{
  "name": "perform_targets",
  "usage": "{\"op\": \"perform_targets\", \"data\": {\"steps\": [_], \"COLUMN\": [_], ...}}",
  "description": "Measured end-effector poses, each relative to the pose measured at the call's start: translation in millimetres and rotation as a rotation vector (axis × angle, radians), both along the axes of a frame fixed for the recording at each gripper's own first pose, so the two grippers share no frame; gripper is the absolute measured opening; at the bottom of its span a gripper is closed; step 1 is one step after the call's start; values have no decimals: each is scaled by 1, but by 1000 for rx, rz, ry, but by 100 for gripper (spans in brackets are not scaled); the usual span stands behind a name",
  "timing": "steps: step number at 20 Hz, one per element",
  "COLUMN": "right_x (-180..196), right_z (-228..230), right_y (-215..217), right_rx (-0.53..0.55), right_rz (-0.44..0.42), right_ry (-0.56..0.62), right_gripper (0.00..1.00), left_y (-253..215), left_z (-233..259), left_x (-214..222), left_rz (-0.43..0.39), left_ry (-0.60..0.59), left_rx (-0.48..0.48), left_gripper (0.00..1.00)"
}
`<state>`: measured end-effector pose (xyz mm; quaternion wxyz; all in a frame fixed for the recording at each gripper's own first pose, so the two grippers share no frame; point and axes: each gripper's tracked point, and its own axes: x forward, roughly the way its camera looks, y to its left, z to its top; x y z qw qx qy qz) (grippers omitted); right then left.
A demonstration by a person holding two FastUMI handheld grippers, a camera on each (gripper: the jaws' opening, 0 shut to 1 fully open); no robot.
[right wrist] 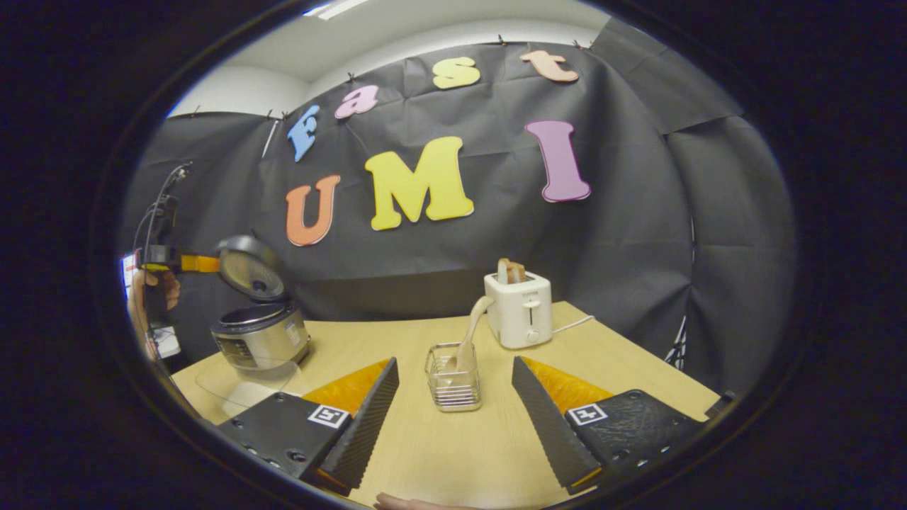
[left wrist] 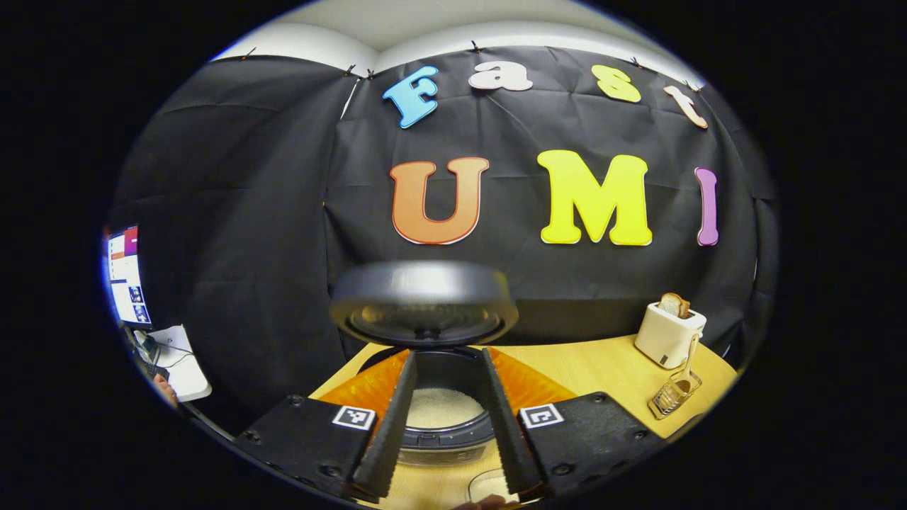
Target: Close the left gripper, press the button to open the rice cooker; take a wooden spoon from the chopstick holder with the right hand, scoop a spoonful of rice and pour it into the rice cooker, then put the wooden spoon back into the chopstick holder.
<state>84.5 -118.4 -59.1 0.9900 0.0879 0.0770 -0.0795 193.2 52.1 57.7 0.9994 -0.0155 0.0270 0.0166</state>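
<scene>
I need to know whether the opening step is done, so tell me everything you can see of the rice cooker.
The rice cooker is a round, metal-looking pot with a dark rim, standing upright on the wooden table near its left edge. Its dark lid is swung up and tilted back, hinged at the rear. The inner pot holds white rice. Neither gripper touches it; the left gripper hovers open before it.

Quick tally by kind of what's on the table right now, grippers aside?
Rice cooker, lid open: 1
Toaster: 1
Bread slice in toaster: 1
Wire chopstick holder: 1
Wooden spoon in holder: 1
Clear container in front of the cooker: 1
Total: 6
</scene>
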Motion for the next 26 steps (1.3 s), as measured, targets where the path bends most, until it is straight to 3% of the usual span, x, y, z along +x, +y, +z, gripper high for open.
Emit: {"op": "perform_targets", "data": {"steps": [2,5,7,8,9,10,11,13,14,15,19,20,21,23,26], "right_x": [33,77,114,127,147,159,175,203,215,226,255,263,263,267,267], "right_z": [-3,-12,-19,-21,-22,-24,-26,-33,-38,-44,-54,-57,-55,-58,-59], "right_y": [-8,-17,-25,-27,-36,-40,-44,-51,-56,-62,-79,-83,-83,-75,-67], "right_rx": [2,44,74,79,79,77,73,69,74,76,126,121,123,138,138], "right_rz": [9,32,68,84,78,71,62,51,46,39,40,39,46,72,84], "right_ry": [18,70,126,143,153,164,176,209,236,261,309,303,299,305,324], "right_gripper": [96,96,96,92,96,92,96,96,92,100,93,76,67,68,33], "left_y": [7,12,10,16,23,30,33,30,26,25,27,21,12,-4,-3], "left_z": [7,3,-8,-10,-15,-20,-25,-40,-50,-59,-81,-82,-84,-88,-90], "left_x": [-11,-28,-45,-48,-56,-65,-72,-81,-83,-86,-99,-103,-106,-109,-114], "left_rz": [20,29,-12,1,21,49,63,58,45,38,75,78,61,32,34], "left_ry": [-48,-73,-86,-99,-114,-119,-119,-105,-86,-69,-44,-61,-65,-61,-56], "left_rx": [6,-10,-13,1,27,44,48,39,43,54,148,150,124,64,56], "left_gripper": [77,77,78,78,77,78,78,78,77,77,78,78,78,77,78]}}
